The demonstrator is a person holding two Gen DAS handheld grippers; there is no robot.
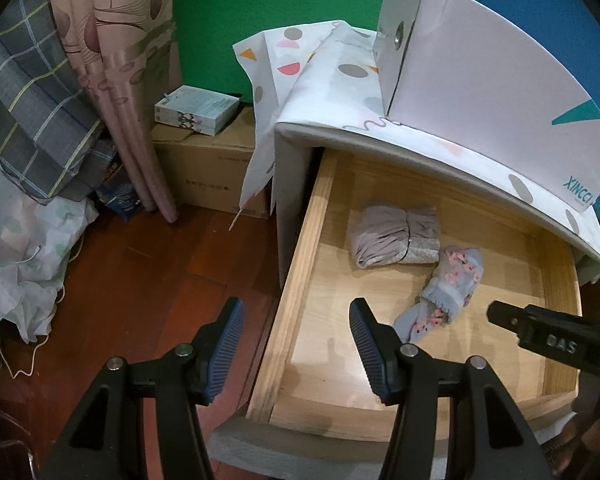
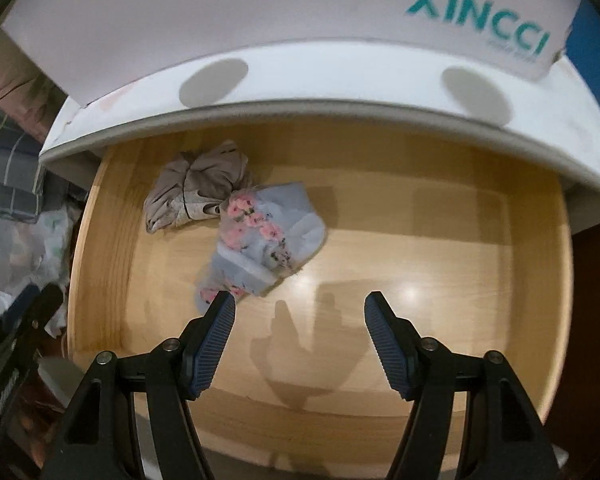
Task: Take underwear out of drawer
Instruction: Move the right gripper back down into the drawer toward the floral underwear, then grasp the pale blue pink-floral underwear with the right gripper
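I am holding the left gripper (image 1: 296, 320) over the drawer's left side wall (image 1: 300, 280), its jaws standing apart with nothing between them: one finger is hanging over the red wooden floor (image 1: 140, 272), the other over the drawer's inside. I am pointing the right gripper (image 2: 300, 314) steeply down into the open drawer (image 2: 440, 240), and its jaws are also standing apart and empty, over bare wood. Just ahead of its left fingertip (image 2: 220, 312), the blue floral underwear (image 2: 264, 236) is lying crumpled on the drawer bottom; whether the tip is touching the cloth's near edge I cannot tell. In the left view that same piece (image 1: 448, 292) is lying just beyond the gripper's right finger, with the right gripper's black tip (image 1: 540, 328) showing off to the right. Farther ahead and slightly left of the floral piece, a folded grey-beige garment (image 2: 196, 188) is resting against it, near the drawer's back. Above the drawer the white cabinet top (image 2: 320, 84) is carrying a white box (image 2: 260, 8) printed XINCCI. Far to the left I am seeing cardboard boxes (image 1: 204, 168) and a curtain (image 1: 120, 60).
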